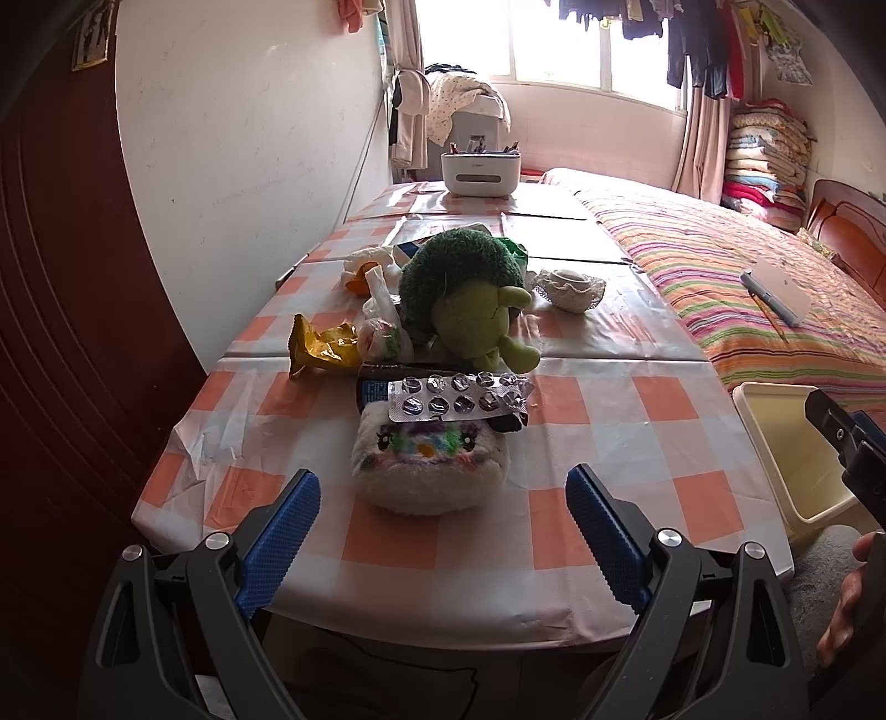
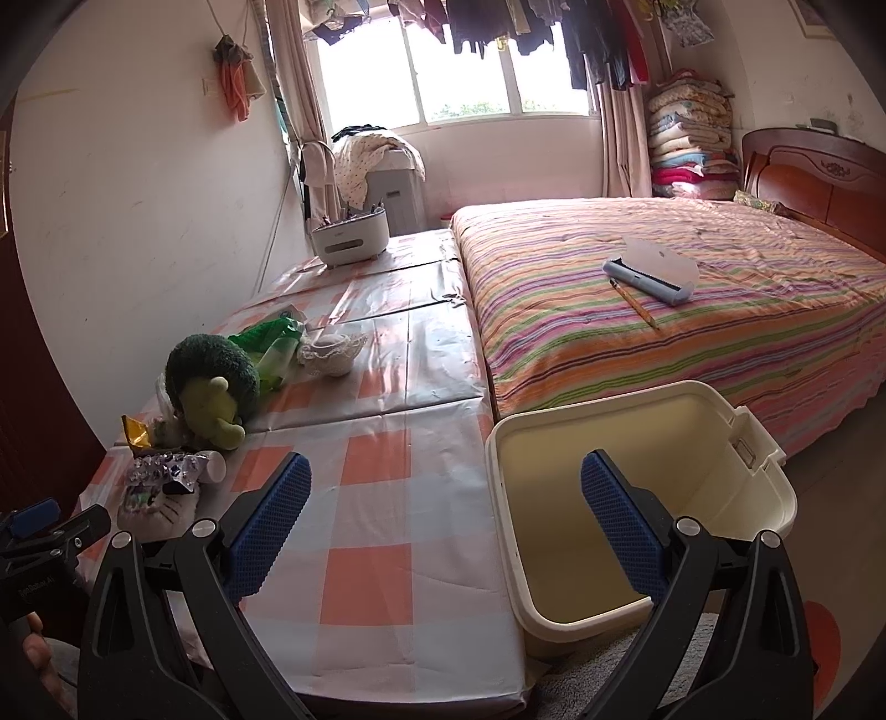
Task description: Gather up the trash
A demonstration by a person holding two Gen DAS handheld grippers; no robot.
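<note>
Checkered table (image 1: 609, 399) holds plush toys (image 1: 470, 288) crowding blister pack (image 1: 459, 396).

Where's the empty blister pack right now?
In the left wrist view the blister pack lies mid-table, resting on the white plush pouch, just in front of the broccoli plush.

Daylight enters through the rear window (image 1: 559, 50), which is overexposed to near white in the left wrist view and less so in the right wrist view. Glare streaks the glossy checked tablecloth (image 2: 398, 310) toward the far end of the tabletop. The near foreground is dimmer, with soft shadows. Fisheye distortion bows the walls and the bed (image 2: 692, 299); black vignetting fills the corners. Focus is even, without motion blur.
</note>
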